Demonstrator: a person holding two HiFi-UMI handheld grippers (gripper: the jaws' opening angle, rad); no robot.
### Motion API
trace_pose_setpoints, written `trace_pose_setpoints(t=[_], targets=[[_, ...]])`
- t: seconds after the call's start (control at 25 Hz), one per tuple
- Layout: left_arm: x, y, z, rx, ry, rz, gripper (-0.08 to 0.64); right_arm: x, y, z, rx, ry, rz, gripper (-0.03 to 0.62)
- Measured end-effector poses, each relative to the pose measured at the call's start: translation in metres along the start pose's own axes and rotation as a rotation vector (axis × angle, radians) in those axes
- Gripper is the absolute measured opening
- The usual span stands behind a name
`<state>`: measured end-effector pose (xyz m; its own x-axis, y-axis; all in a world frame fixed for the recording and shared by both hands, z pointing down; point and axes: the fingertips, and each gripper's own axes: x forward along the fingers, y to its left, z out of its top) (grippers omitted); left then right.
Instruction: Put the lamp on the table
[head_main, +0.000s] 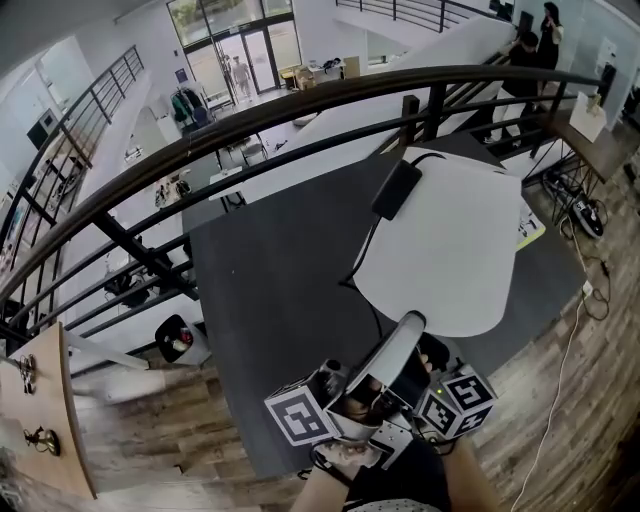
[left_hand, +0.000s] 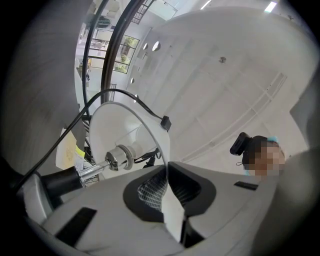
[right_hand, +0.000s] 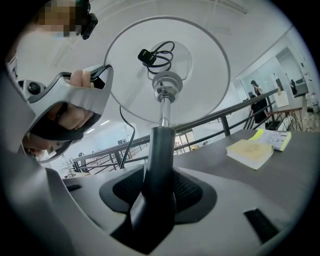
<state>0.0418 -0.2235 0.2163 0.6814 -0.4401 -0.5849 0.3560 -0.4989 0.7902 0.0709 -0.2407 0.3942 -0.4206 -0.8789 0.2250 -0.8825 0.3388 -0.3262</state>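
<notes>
The lamp (head_main: 440, 240) hangs in the air over the right half of the dark tabletop (head_main: 270, 290), carried by both grippers near the tabletop's near edge. The left gripper (left_hand: 167, 187) has its jaws clamped on the thin rim of the white shade (left_hand: 125, 122) (the bulb socket (left_hand: 120, 157) shows inside it). The right gripper (right_hand: 157, 197) has its jaws closed tight around the black stem (right_hand: 159, 145), which runs up into the shade. A black power adapter (head_main: 397, 188) lies on top of the shade, its cord (head_main: 362, 250) trailing down. A book (right_hand: 250, 150) lies at the tabletop's right edge, with the railing (head_main: 250, 125) beyond.
</notes>
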Motion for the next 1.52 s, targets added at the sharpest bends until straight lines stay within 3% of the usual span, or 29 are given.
trace_pose_setpoints(t=[0.88, 1.52], targets=[[0.025, 0.073, 0.049, 0.039, -0.088, 0.081, 0.040, 0.073, -0.045, -0.004, 0.000, 0.082, 0.094, 0.199], [0.050, 0.151, 0.077, 0.022, -0.091, 0.106, 0.041, 0.133, -0.110, -0.010, -0.007, 0.101, 0.085, 0.199]])
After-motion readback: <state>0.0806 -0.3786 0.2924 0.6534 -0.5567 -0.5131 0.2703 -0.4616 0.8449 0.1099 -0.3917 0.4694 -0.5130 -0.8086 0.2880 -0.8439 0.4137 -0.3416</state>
